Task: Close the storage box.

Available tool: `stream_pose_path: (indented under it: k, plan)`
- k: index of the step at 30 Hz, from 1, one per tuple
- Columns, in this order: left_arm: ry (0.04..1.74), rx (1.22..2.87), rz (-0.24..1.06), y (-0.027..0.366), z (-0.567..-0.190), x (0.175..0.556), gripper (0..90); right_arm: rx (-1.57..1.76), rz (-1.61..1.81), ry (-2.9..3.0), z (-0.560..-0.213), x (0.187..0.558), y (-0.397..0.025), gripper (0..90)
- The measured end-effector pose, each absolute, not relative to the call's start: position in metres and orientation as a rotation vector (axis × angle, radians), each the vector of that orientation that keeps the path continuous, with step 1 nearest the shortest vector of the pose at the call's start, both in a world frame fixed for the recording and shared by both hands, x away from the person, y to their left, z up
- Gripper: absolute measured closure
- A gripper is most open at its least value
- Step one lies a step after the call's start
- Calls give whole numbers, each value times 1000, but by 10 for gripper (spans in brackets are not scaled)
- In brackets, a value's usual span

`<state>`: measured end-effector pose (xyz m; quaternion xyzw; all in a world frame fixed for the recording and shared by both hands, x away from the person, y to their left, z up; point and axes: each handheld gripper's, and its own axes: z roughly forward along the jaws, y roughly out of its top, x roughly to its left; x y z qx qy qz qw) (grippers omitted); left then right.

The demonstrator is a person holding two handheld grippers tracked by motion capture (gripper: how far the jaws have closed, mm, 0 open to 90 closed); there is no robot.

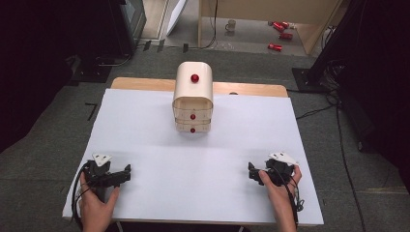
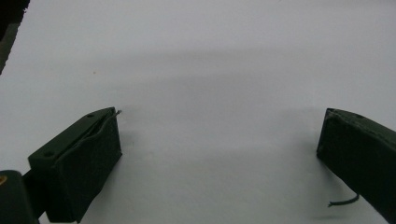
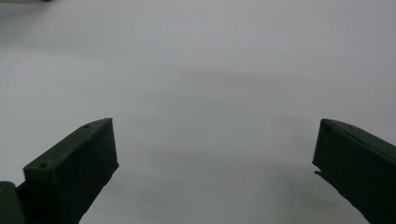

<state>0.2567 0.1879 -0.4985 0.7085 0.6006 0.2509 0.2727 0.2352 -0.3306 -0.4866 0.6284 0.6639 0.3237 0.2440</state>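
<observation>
Drawer cabinet (image 1: 193,98) sits upper centre of frame on the counter (image 1: 145,145), well apart from both grippers. Left gripper (image 1: 126,172), lower left: fingers (image 2: 84,163) spread wide, holding nothing. Cabinet looks stiff, light, prob smooth wood; I'd pinch a small red knob (image 1: 192,117), not the body. Right gripper (image 1: 251,171), lower right: fingers (image 3: 74,172) also apart, empty.

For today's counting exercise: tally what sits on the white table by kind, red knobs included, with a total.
Cream drawer cabinet: 1
Red knobs: 3
Left claw and right claw, both open, resting near the table's front edge: 2
Total: 6
</observation>
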Motion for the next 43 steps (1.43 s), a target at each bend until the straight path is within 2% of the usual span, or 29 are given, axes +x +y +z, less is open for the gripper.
stream_pose_path:
  k: [22,43]
  plan:
    - [1617,1906,675,188,-499,257,0,1837,814,1708,-498,201,-395,0]
    - [1617,1907,675,188,-499,257,0,1792,745,1706,-505,197,-395,0]
